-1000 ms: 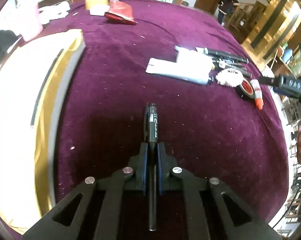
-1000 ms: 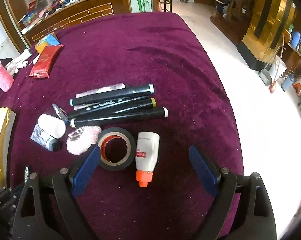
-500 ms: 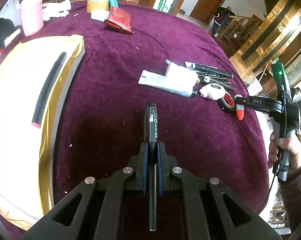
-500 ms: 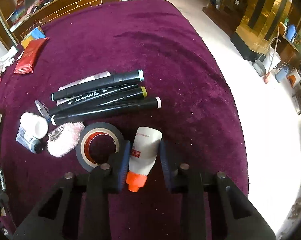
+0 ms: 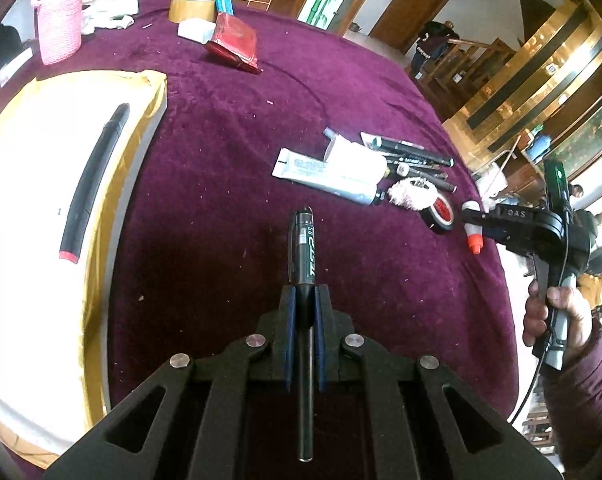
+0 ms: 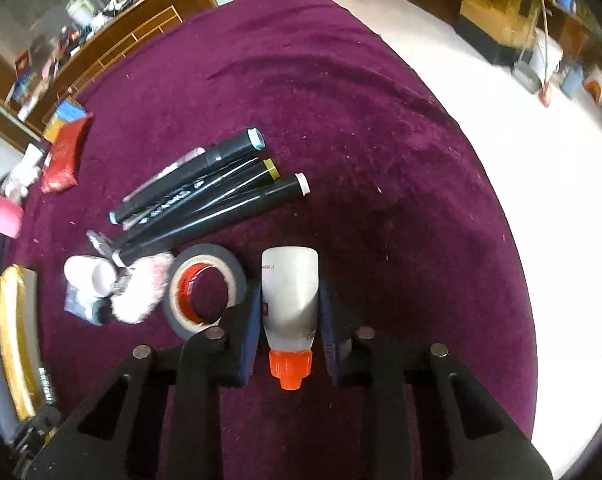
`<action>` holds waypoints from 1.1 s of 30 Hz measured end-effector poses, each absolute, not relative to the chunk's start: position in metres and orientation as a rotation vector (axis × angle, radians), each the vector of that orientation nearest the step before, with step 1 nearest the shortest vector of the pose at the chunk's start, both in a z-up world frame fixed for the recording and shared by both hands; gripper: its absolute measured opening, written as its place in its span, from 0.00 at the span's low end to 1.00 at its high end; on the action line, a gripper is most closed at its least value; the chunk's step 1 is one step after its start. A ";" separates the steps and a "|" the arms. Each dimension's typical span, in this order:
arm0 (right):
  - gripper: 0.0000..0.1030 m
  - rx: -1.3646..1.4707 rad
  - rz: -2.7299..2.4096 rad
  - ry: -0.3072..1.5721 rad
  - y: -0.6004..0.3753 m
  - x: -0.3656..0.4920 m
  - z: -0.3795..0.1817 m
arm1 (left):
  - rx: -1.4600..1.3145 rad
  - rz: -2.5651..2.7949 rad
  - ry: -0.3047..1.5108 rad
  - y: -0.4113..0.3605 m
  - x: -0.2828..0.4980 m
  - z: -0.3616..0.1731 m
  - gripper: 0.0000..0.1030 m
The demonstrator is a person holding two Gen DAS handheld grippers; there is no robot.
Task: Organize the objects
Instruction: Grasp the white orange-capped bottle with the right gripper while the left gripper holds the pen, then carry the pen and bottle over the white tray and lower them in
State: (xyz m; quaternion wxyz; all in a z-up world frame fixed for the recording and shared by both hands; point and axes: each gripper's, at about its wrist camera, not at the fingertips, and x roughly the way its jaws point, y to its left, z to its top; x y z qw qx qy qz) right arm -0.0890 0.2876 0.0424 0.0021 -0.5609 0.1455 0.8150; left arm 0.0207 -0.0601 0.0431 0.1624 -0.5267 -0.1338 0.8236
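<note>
My left gripper (image 5: 304,292) is shut on a black pen (image 5: 303,248) and holds it above the purple cloth. To its left lies a white tray with a yellow lining (image 5: 41,160), and another black pen (image 5: 95,180) rests inside it. My right gripper (image 6: 289,286) has its jaws closing on a white glue bottle (image 6: 289,268) with an orange cap; both pads touch its sides. Beside the bottle lie a black tape roll (image 6: 205,280), a pink puff (image 6: 141,292) and several black markers (image 6: 205,196). The left wrist view shows the right gripper (image 5: 475,220) at the far right.
A silver tube (image 5: 325,176) lies by the markers. A red packet (image 5: 235,46), a brown tape roll (image 5: 193,6) and a pink knitted cup (image 5: 59,26) sit at the far side. The table's rounded edge (image 6: 513,240) drops to the floor right of the bottle. A hand (image 5: 557,316) holds the right gripper.
The right gripper's jaws went from wide open to closed around the glue bottle. The left gripper tilted slightly, still holding the pen.
</note>
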 end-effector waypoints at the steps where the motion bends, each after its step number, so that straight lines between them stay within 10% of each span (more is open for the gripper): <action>1: 0.24 -1.759 2.565 0.496 0.288 -0.087 0.047 | -1.496 2.344 -0.397 -0.064 0.021 0.045 0.06; 14: 0.24 -1.893 2.775 0.745 0.144 -0.067 0.104 | -1.450 2.458 -0.471 -0.191 -0.002 0.088 0.06; 33: 0.24 -2.282 2.722 0.582 -0.124 -0.107 0.035 | -1.611 2.484 -0.409 -0.276 -0.094 0.019 0.06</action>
